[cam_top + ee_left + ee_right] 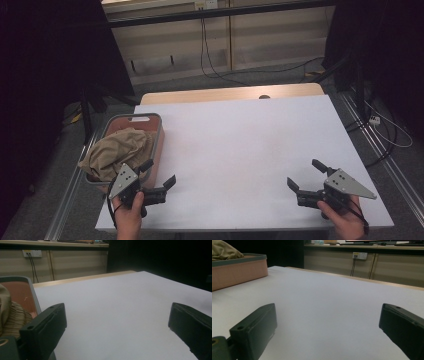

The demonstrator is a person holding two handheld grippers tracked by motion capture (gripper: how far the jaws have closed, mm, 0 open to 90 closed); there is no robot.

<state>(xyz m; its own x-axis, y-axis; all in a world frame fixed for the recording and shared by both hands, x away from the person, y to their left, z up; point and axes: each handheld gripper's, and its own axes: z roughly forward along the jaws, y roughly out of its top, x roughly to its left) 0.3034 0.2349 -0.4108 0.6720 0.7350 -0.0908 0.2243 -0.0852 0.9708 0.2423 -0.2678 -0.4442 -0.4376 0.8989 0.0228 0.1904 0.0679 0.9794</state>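
At table's left edge, tan cloth (117, 152) heaped in a basket (159, 131); just beside it, near front left corner, left gripper (161, 174) spread wide, empty; near front right corner, right gripper (305, 175) likewise wide, empty.

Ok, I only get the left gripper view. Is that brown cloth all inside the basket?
Observer: No, the cloth is heaped up and hangs over the basket's left rim.
Operator: Where's my other gripper?
Observer: The right gripper is low over the table's near right corner, fingers open, empty.
Operator: Is my left one near the basket?
Observer: Yes, the left gripper is right at its near corner.
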